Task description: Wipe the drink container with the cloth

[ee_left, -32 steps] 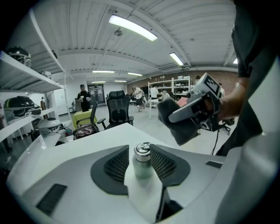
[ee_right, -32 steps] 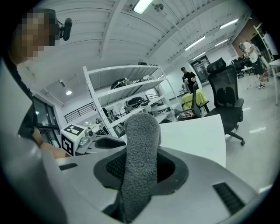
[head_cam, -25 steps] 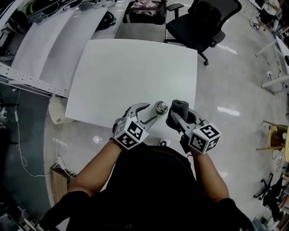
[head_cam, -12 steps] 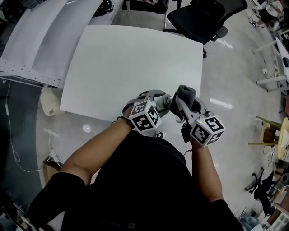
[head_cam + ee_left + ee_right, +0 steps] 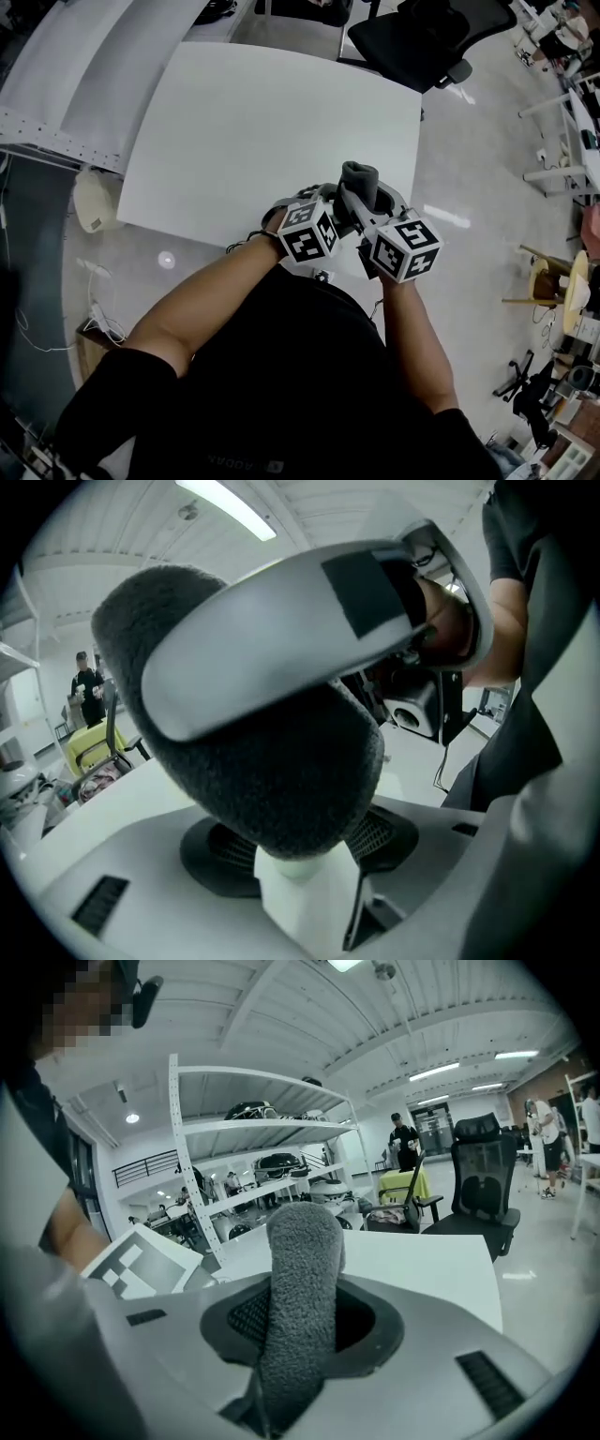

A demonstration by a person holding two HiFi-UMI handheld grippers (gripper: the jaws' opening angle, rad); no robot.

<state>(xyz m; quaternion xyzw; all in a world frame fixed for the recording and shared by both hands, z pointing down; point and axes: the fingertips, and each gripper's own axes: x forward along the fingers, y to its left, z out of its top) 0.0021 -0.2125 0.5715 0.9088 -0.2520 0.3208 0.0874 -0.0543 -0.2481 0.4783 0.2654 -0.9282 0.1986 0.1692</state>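
Observation:
My right gripper (image 5: 361, 195) is shut on a rolled grey cloth (image 5: 359, 177) at the near edge of the white table (image 5: 262, 122). My left gripper (image 5: 323, 199) is right beside it, their marker cubes almost touching. The drink container is hidden in the head view. In the left gripper view, a white thing (image 5: 305, 902), which I take for the container, stands between my left jaws. The cloth (image 5: 272, 761) rests on its top, under one of the right gripper's fingers (image 5: 309, 621). The left jaws have just closed slightly. A dark gap shows beside the white thing.
A black office chair (image 5: 422, 37) stands beyond the table's far right corner. A long white bench (image 5: 84, 75) runs along the left, with cables on the floor (image 5: 94, 319) below it. The right gripper view shows a shelf rack (image 5: 253, 1147) and people (image 5: 405, 1138) far off.
The two grippers have come together. The right one has carried the cloth left, over the container. The left one has moved in around the container, whose silver top no longer shows.

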